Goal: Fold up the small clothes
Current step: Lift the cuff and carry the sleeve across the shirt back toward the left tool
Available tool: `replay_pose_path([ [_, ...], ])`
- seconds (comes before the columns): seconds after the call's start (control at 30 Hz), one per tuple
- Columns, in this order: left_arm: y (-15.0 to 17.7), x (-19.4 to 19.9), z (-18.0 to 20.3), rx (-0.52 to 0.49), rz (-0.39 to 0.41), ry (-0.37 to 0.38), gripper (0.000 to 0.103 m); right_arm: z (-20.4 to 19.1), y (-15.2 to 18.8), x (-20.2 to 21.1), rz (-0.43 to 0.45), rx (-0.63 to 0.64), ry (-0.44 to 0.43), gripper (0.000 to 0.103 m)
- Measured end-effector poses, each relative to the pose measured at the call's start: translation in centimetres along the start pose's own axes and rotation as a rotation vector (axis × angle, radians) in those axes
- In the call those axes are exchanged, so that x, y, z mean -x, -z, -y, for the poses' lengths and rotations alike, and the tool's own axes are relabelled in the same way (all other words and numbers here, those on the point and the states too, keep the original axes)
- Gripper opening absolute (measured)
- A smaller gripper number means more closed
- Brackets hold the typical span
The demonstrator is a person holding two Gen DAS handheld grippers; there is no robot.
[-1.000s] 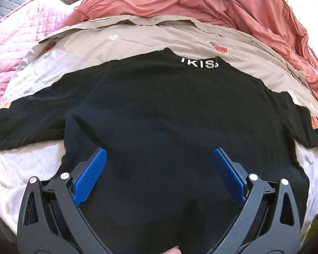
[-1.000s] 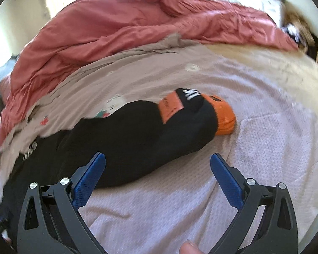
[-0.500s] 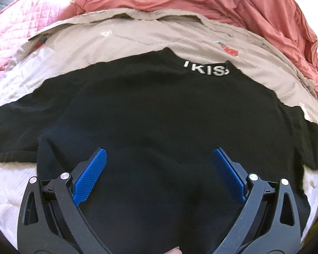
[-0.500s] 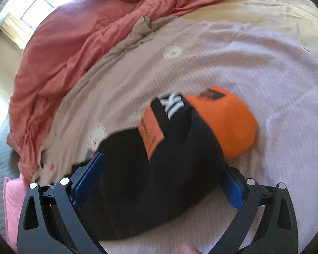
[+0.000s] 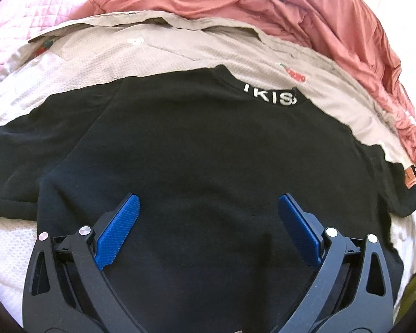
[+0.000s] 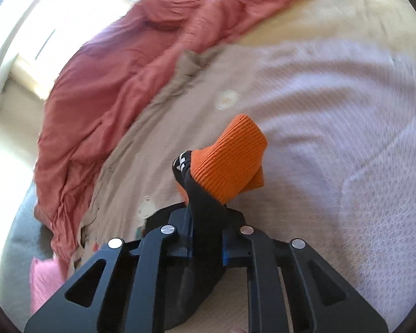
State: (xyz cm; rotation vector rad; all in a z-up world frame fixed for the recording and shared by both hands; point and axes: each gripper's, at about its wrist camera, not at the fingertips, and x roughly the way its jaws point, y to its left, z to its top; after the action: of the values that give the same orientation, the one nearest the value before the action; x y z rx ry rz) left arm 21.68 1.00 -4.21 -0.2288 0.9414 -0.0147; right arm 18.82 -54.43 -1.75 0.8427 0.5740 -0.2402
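Observation:
A small black shirt (image 5: 197, 149) lies flat, back up, on a beige sheet (image 5: 141, 52), with white letters on its collar (image 5: 270, 98). My left gripper (image 5: 208, 208) is open just above the shirt's lower body, blue pads wide apart and holding nothing. My right gripper (image 6: 206, 238) is shut on the shirt's right sleeve (image 6: 205, 208), lifting it off the sheet; the sleeve's orange ribbed cuff (image 6: 233, 158) sticks up past the fingers. The same sleeve end with its orange patch (image 5: 410, 177) shows at the right edge of the left wrist view.
A crumpled coral blanket (image 5: 263, 5) lies behind the shirt, also in the right wrist view (image 6: 119, 77). A pink quilt (image 5: 22, 25) lies at the far left. A pale patterned sheet (image 6: 346, 138) spreads to the right of the sleeve.
My right gripper moved onto the sleeve end, closed on it and lifted it, so the orange cuff now stands up. My left gripper drifted slightly over the shirt and stayed open.

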Motion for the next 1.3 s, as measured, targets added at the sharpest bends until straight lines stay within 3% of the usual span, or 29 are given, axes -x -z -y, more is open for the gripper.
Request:
replay_pose_path([
  [0.2, -0.4, 1.5, -1.3, 0.037, 0.034, 0.018, 0.094, -9.1, 2.0, 3.3, 0.037, 0.227, -0.134, 0.013],
  [0.5, -1.6, 3.7, -4.3, 0.106, 0.096, 0.005, 0.094, -23.8, 11.4, 2.8, -0.090, 0.516, -0.350, 0.013],
  [0.63, -1.9, 4.3, -6.0, 0.147, 0.113, 0.006, 0.094, -27.4, 15.4, 0.6, -0.150, 0.608, -0.360, 0.013],
  [0.87, -2.5, 4.6, -9.8, 0.261, 0.129, 0.016, 0.094, -30.9, 25.0, -3.0, -0.233, 0.858, -0.278, 0.013],
  [1.0, -2.5, 4.4, -10.7, 0.289, 0.122, 0.026, 0.094, -31.6, 30.1, -3.7, -0.237, 1.045, -0.226, 0.018],
  [1.03, -2.4, 4.4, -10.8, 0.293, 0.123, 0.031, 0.094, -31.7, 31.3, -3.8, -0.256, 1.088, -0.239, 0.022],
  [1.13, -2.4, 4.5, -11.1, 0.308, 0.125, 0.051, 0.094, -31.5, 33.3, -3.3, -0.306, 1.187, -0.275, 0.052],
  [1.3, -2.3, 4.5, -11.0, 0.326, 0.128, 0.104, 0.094, -30.3, 32.9, -0.7, -0.342, 1.195, -0.372, 0.062],
])
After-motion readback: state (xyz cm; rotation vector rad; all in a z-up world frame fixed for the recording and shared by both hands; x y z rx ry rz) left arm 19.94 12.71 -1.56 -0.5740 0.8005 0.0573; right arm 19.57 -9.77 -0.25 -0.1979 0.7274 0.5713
